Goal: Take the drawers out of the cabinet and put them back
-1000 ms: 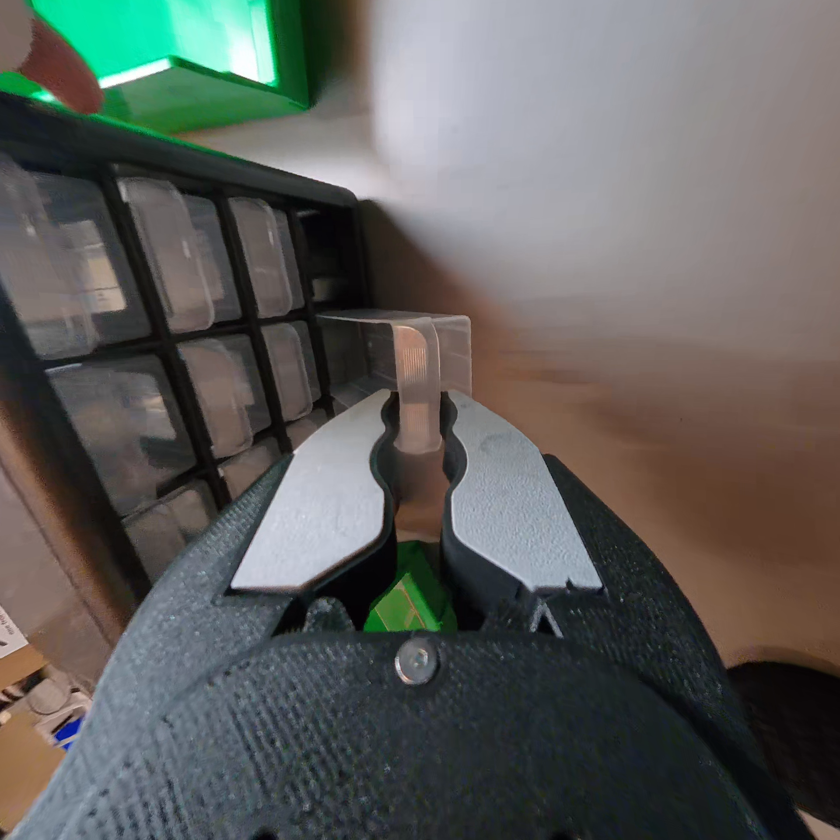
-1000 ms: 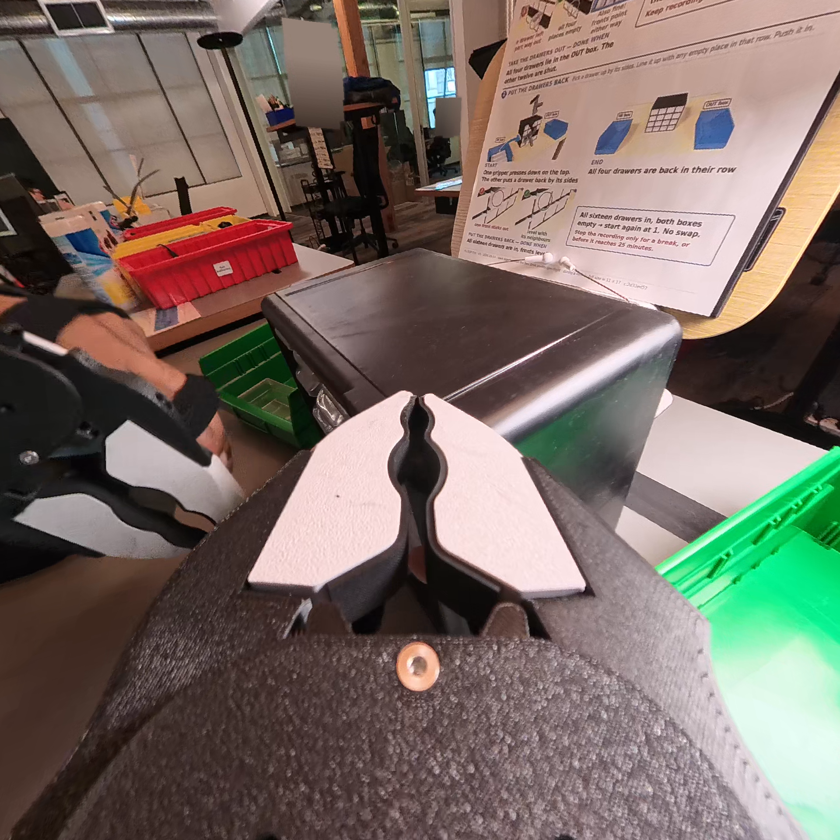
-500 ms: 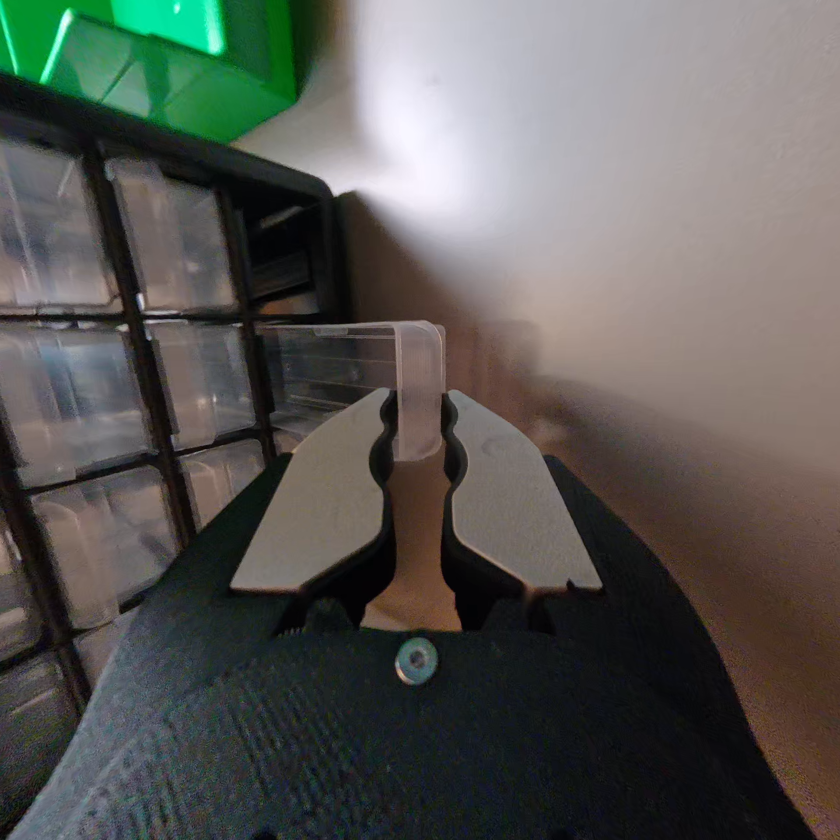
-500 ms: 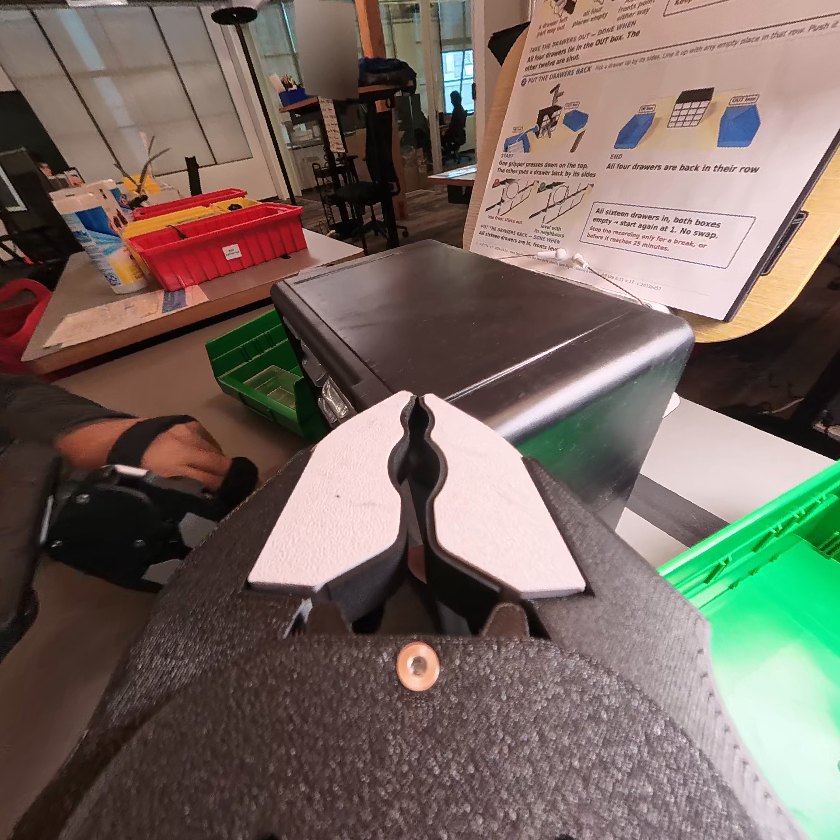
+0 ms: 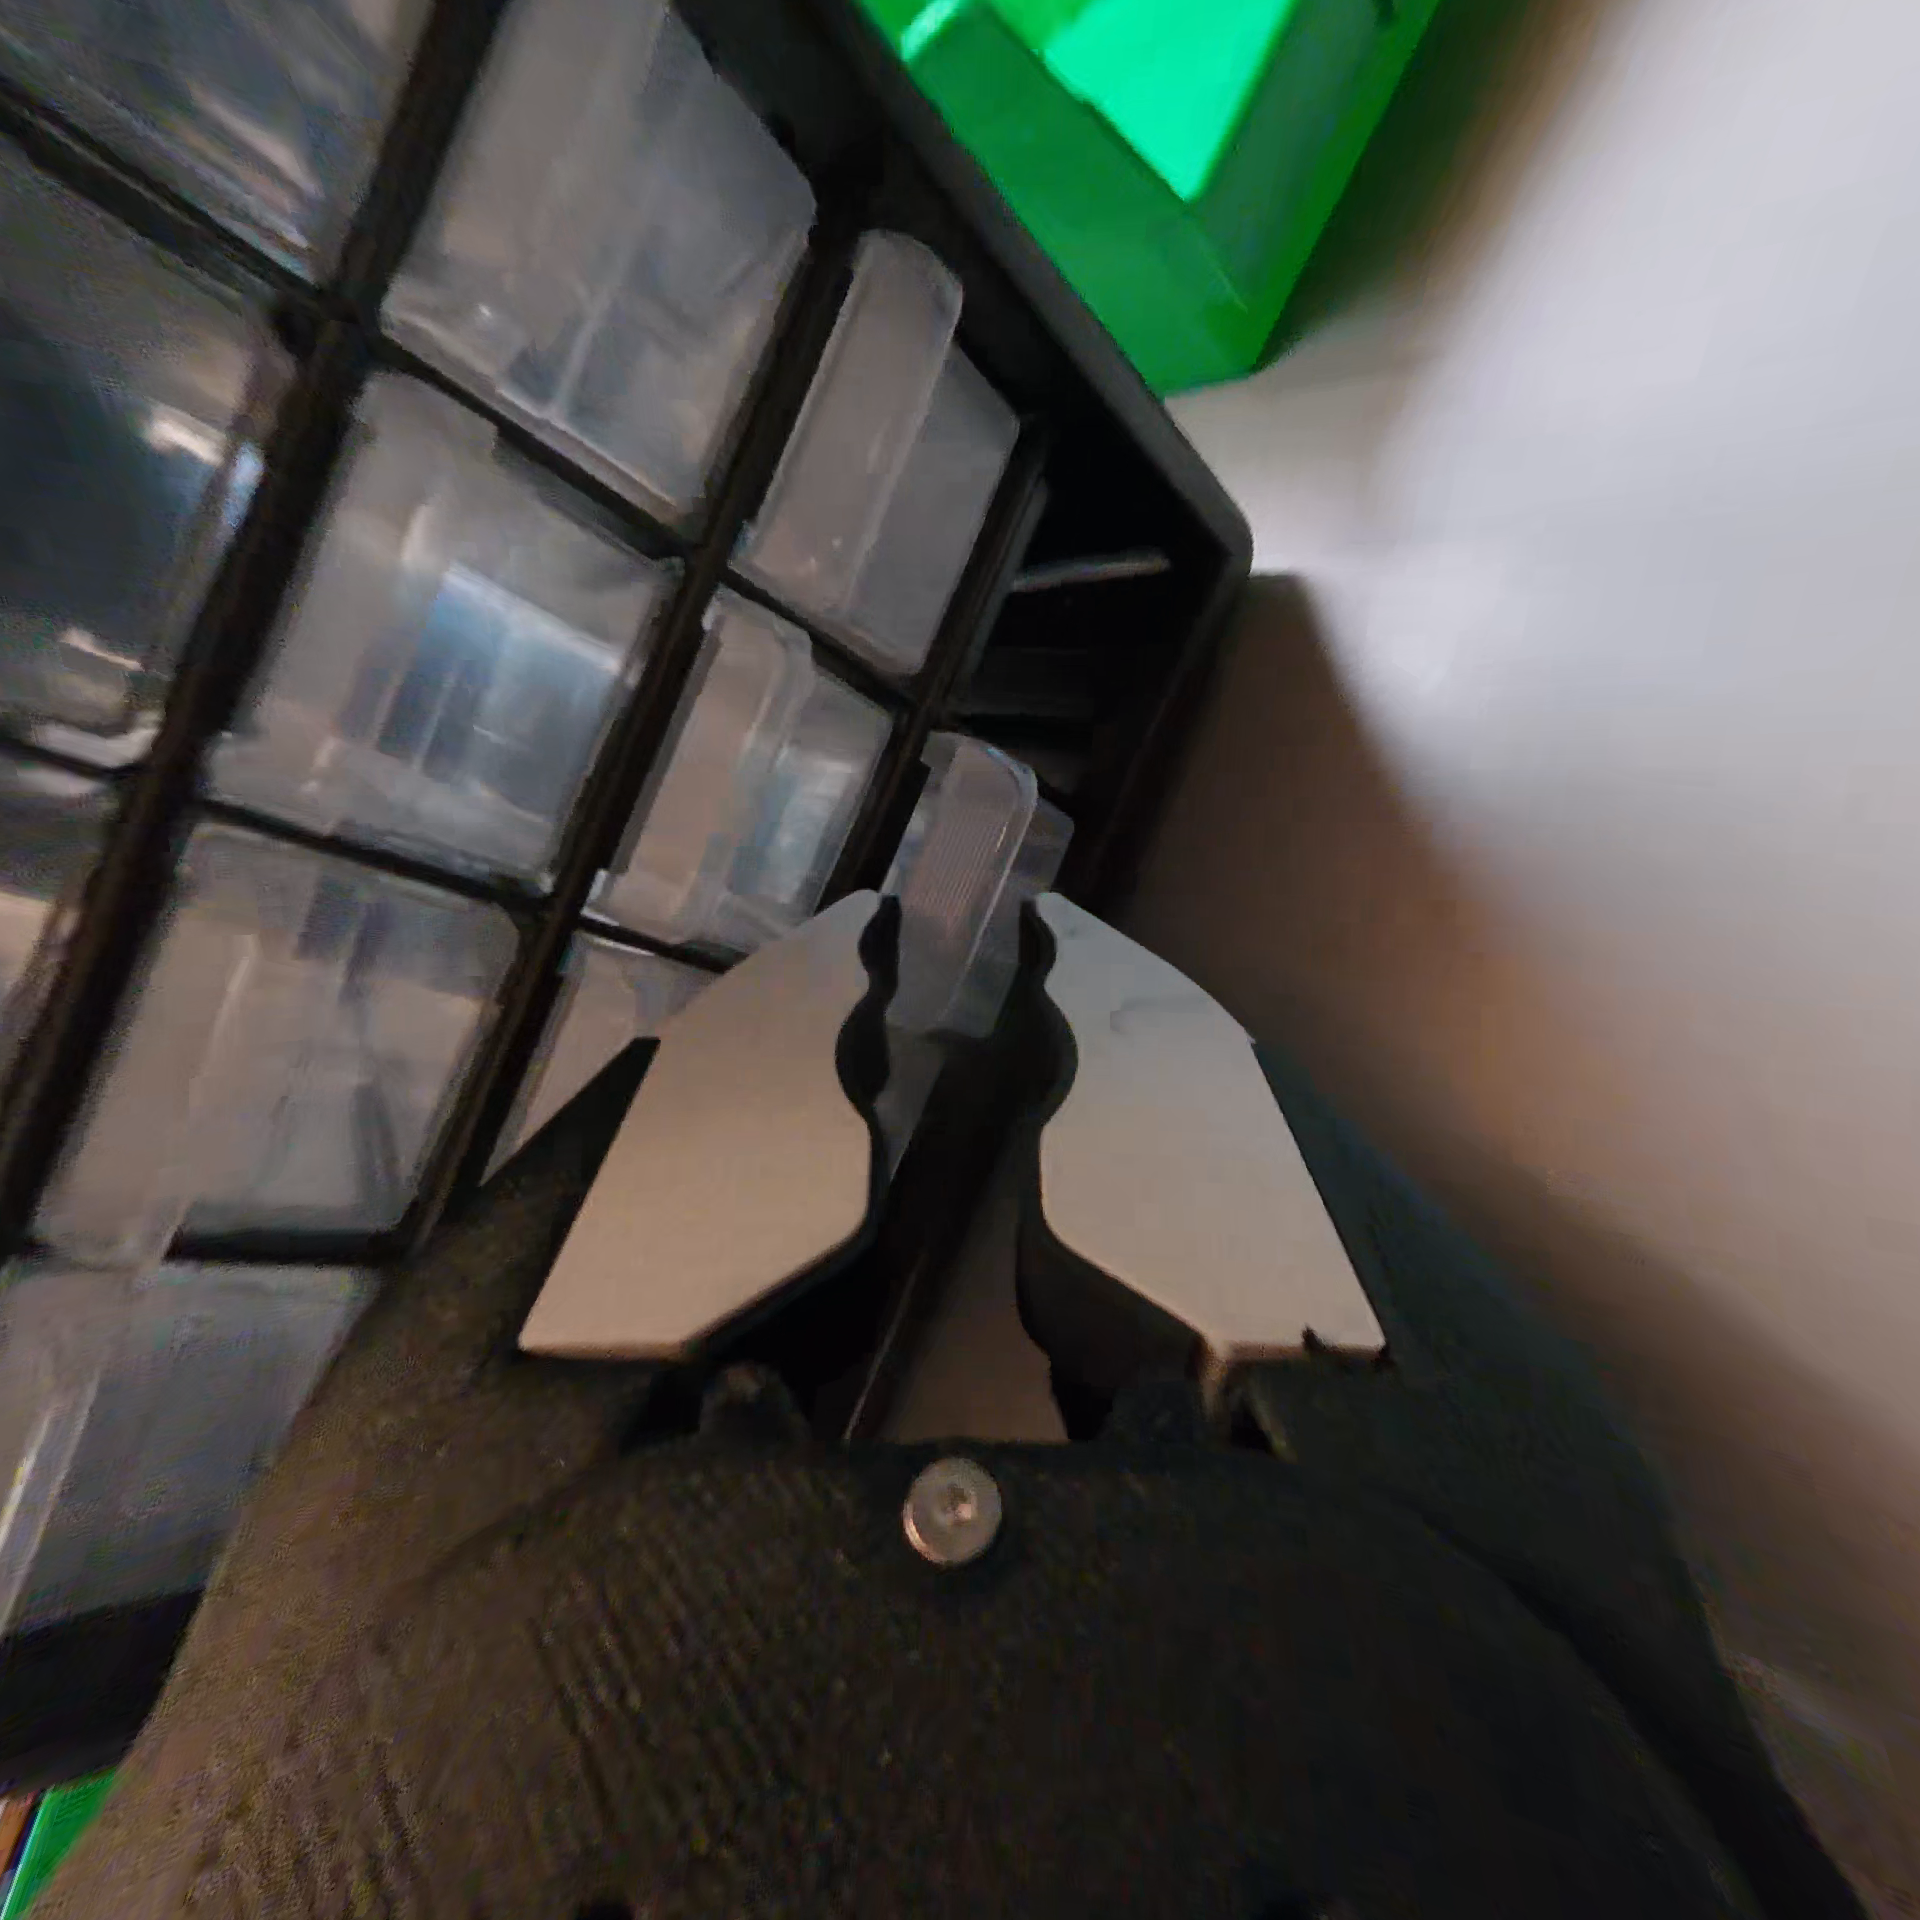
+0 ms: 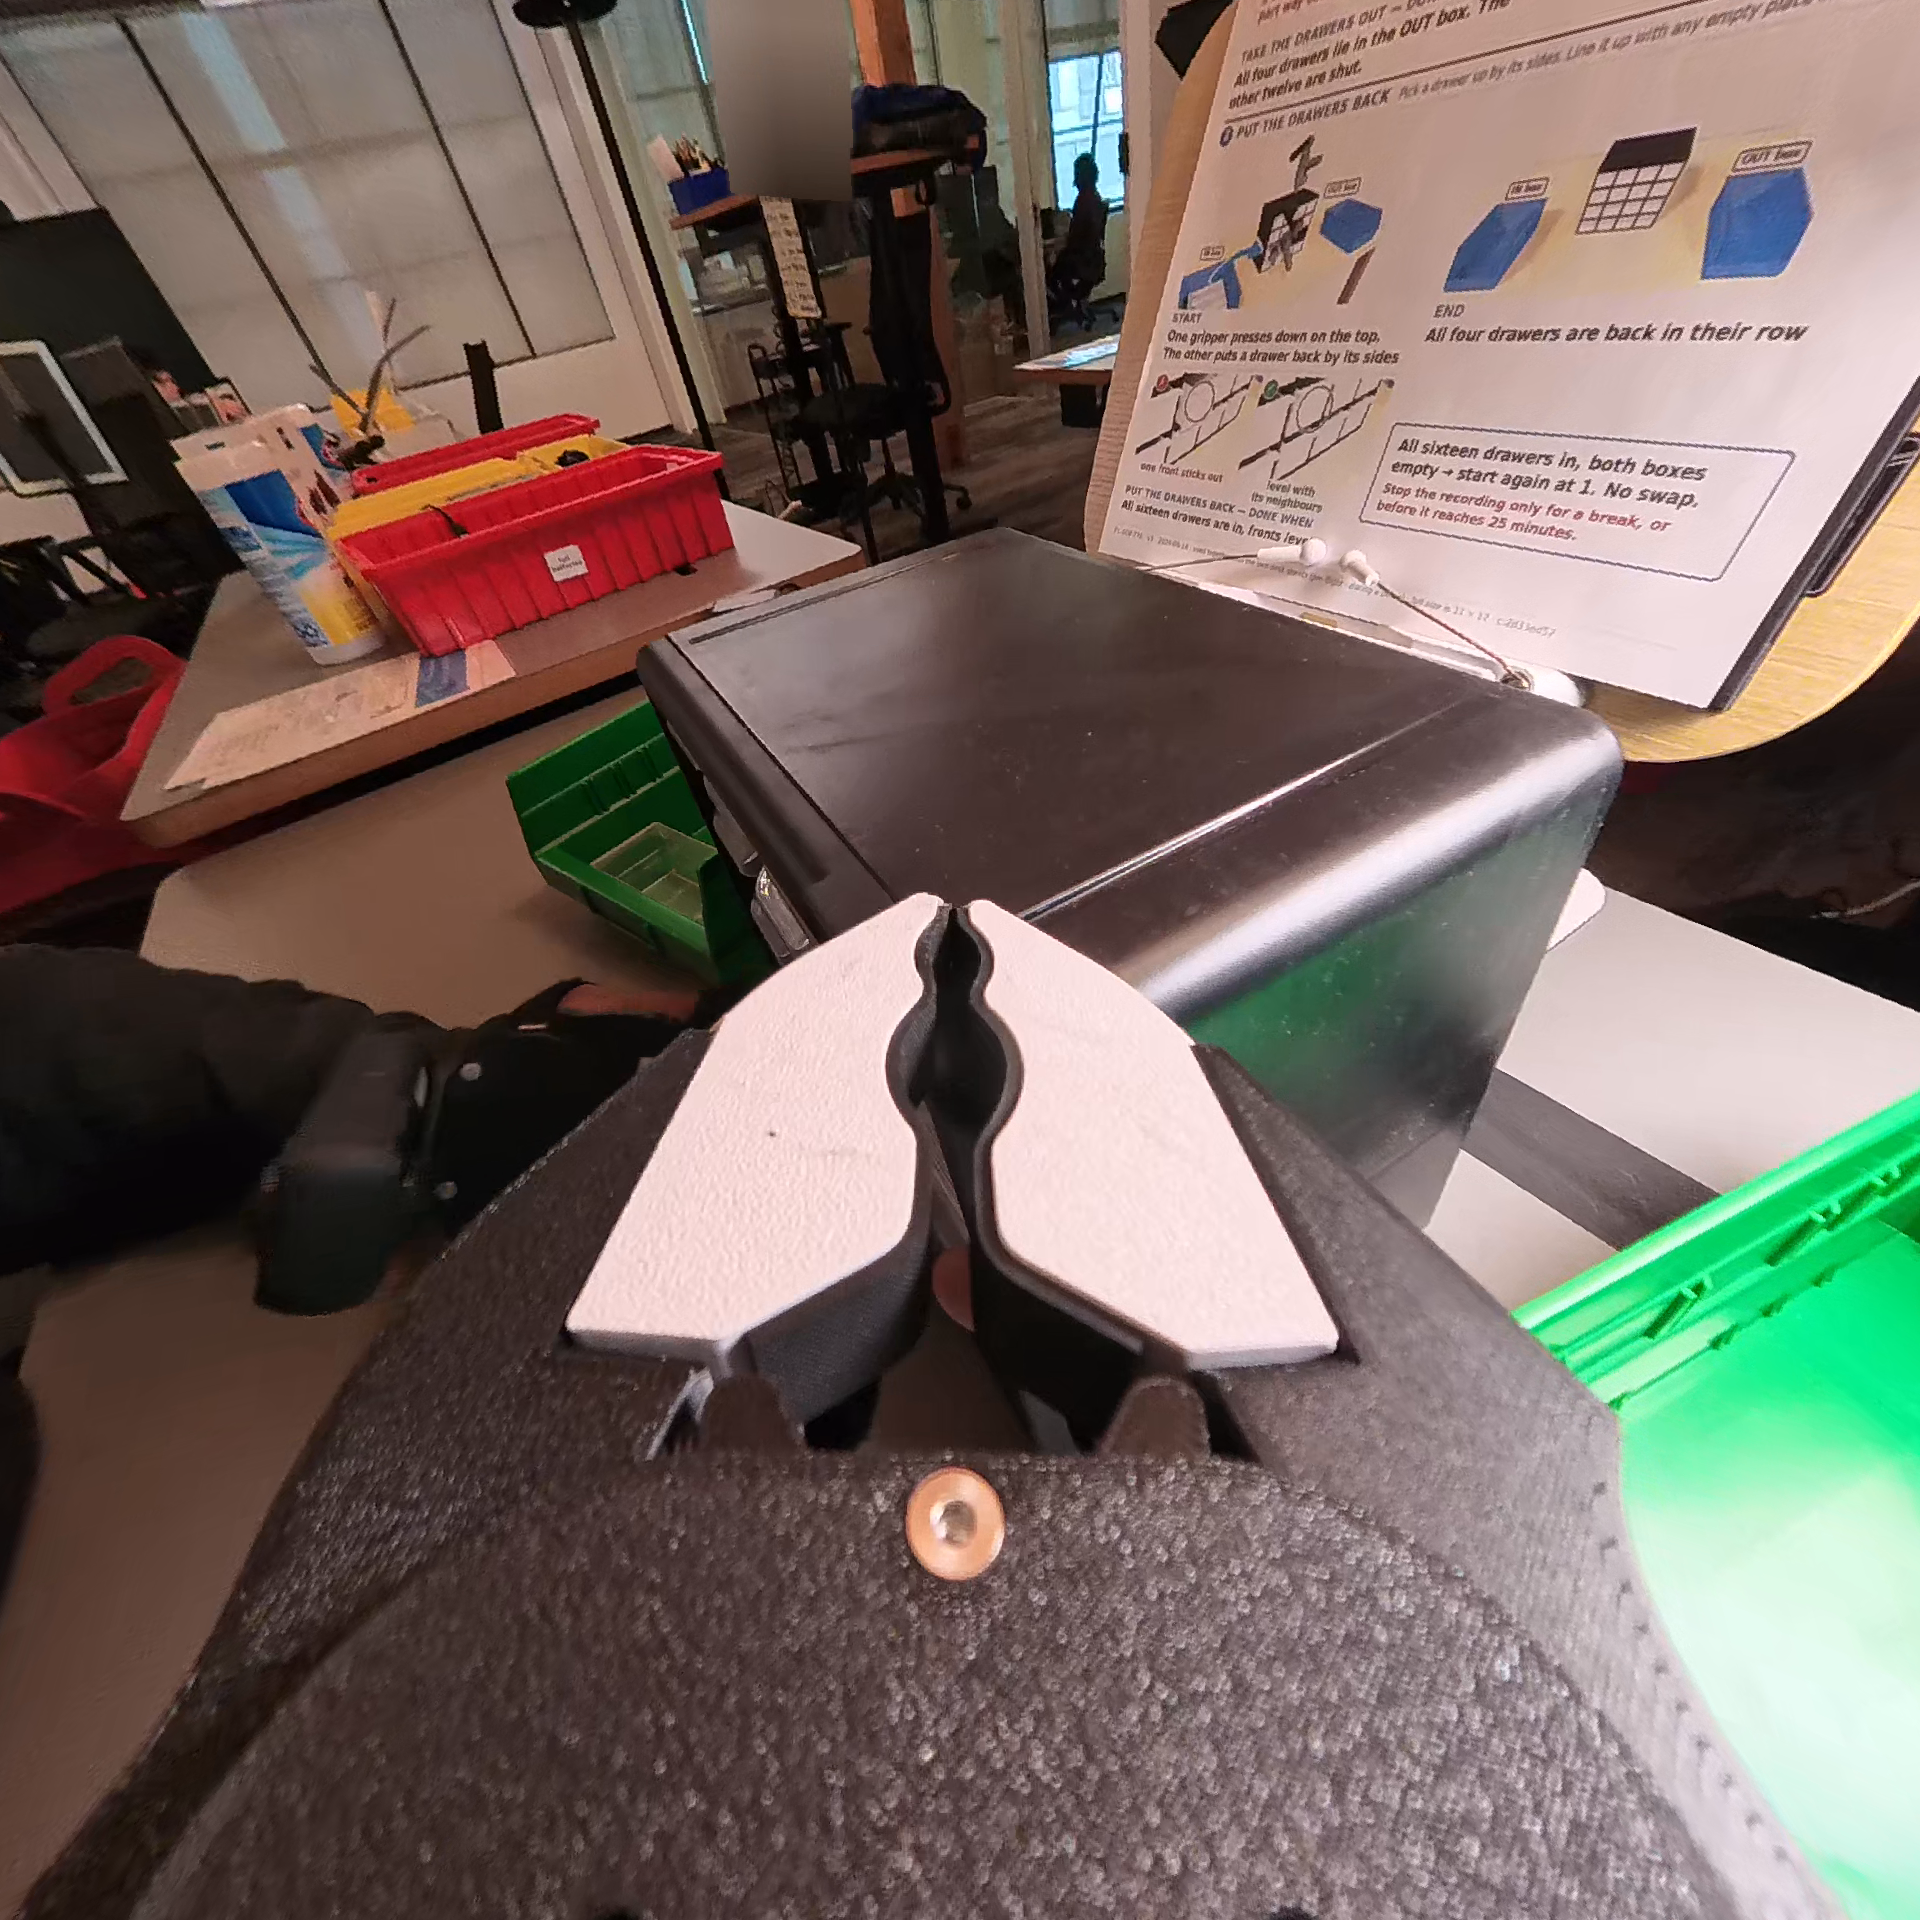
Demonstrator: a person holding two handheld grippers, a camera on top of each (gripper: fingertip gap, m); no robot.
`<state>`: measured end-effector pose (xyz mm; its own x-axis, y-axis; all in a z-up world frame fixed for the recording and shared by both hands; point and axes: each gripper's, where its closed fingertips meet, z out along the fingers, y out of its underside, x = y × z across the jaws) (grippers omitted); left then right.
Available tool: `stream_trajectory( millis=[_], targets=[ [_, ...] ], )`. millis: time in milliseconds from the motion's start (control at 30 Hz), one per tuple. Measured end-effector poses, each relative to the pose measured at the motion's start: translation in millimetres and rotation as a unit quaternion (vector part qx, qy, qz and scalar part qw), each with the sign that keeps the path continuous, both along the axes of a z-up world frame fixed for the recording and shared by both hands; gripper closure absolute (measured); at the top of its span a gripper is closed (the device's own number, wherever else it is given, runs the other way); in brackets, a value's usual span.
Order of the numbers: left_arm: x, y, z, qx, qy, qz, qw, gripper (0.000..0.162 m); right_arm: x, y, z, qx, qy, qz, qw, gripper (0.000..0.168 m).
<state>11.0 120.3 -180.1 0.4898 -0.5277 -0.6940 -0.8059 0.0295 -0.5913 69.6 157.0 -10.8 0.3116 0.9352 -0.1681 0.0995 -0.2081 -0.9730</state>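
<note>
At centre frame of the left wrist view, the left gripper (image 5: 951,925) is pinching the front tab of a clear drawer (image 5: 971,862) sitting in the black cabinet (image 5: 1195,499). Thin, light, slick plastic: hold the tab squarely. The right gripper (image 6: 954,920) is hovering with fingers together, empty.

**Counts on the bench**

One black cabinet (image 6: 1122,748) is standing on the table. Two green bins are flanking it, one to its left (image 6: 623,852) and one at the right edge (image 6: 1766,1455). Two grippers are showing: left (image 5: 956,935), right (image 6: 951,920). One clear drawer (image 5: 971,883) is sitting between fingertips. One instruction sheet (image 6: 1507,343) is leaning behind.
</note>
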Motion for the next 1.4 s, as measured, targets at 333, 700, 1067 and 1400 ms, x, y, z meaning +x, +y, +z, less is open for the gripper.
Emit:
stream_trajectory(
  millis=[333,700,1067,1400],
  targets=[
    [0,9,-19,-0.002,0.006,0.013,1.000,0.162,0,0,0,0.007,0.001,0.002,1.000,0.168],
    [-16,-37,41,-0.048,-0.088,-0.098,0.990,0.162,0,-1,0,0.009,0.003,0.006,1.000,0.168],
    [-262,-39,103,-0.183,0.009,-0.030,0.983,0.153,0,-1,0,0.009,0.002,0.012,1.000,0.168],
    [-335,-100,-6,-0.404,0.397,-0.090,0.819,0.134,0,-1,0,0.005,0.009,0.014,1.000,0.168]
  ],
)
